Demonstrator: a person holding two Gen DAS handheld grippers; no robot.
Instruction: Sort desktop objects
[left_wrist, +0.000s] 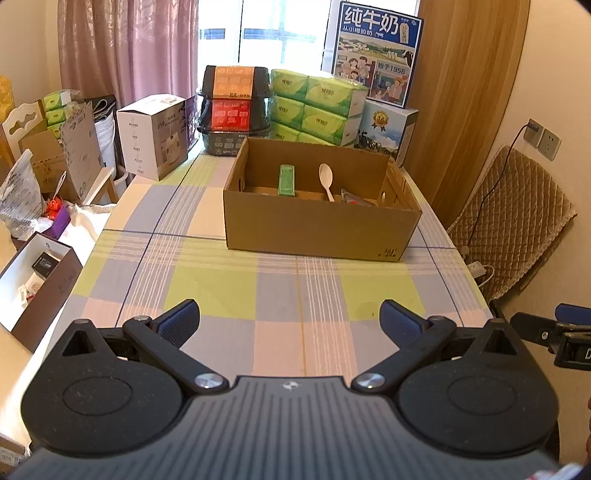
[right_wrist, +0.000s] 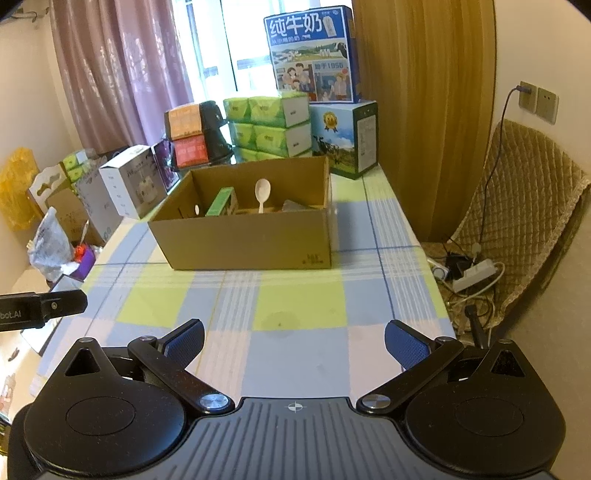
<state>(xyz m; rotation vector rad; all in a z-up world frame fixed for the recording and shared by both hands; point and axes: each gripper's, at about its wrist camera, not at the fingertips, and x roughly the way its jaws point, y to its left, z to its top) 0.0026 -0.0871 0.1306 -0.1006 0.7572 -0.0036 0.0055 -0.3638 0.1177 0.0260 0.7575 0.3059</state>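
Observation:
An open cardboard box (left_wrist: 317, 229) (right_wrist: 243, 240) stands on the checked tablecloth (left_wrist: 221, 288) (right_wrist: 295, 295). Inside it lean a green packet (left_wrist: 286, 179) (right_wrist: 221, 201), a pale plastic spoon (left_wrist: 326, 180) (right_wrist: 262, 194) and a grey sachet (left_wrist: 354, 197) (right_wrist: 293, 205). My left gripper (left_wrist: 290, 319) hovers open over the near part of the table with nothing between its fingers. My right gripper (right_wrist: 293, 338) is open too and holds nothing. Each gripper's tip shows at the edge of the other's view, the right one (left_wrist: 546, 332) and the left one (right_wrist: 55, 304).
Behind the box stand green tissue packs (left_wrist: 317, 107), stacked black food tubs (left_wrist: 234, 107), milk cartons (left_wrist: 376, 51) and a white appliance box (left_wrist: 153, 136). A quilted chair (left_wrist: 513, 218) with cables and a power strip (right_wrist: 474, 275) sits right of the table. Boxes and bags clutter the left floor (left_wrist: 37, 273).

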